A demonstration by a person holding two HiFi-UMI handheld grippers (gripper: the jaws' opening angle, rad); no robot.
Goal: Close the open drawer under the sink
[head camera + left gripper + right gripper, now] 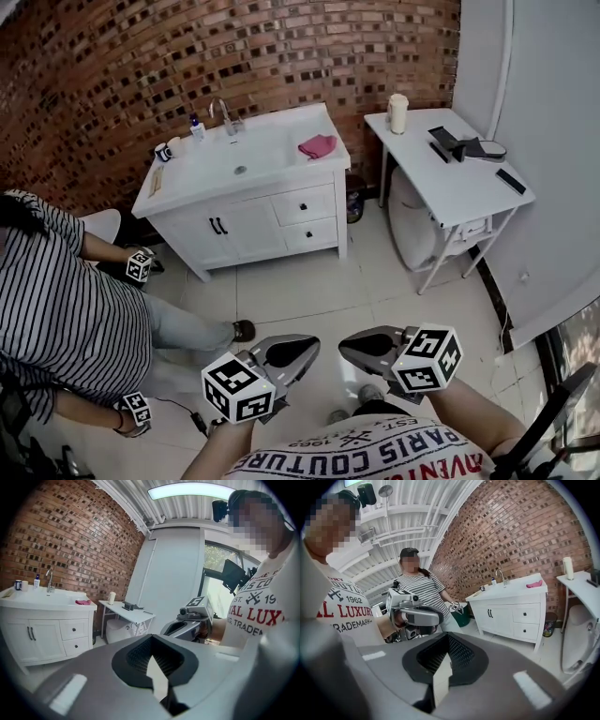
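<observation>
The white sink vanity [246, 225] stands against the brick wall, several steps away from me. Its two drawers sit at its right side, the upper drawer [302, 204] above the lower drawer [310, 234]; both fronts look about level with the cabinet face, also in the right gripper view [526, 613]. My left gripper [298, 349] and right gripper [361, 349] hover close to my body over the tiled floor, tips towards each other. Both are shut with nothing between the jaws, far from the vanity.
A person in a striped shirt [56, 309] stands at the left, holding marker-cube grippers. A white table [459, 183] with a cup [398, 113] and devices stands right of the vanity, a white bag [417, 230] beneath it. A pink cloth [318, 146] lies on the vanity top.
</observation>
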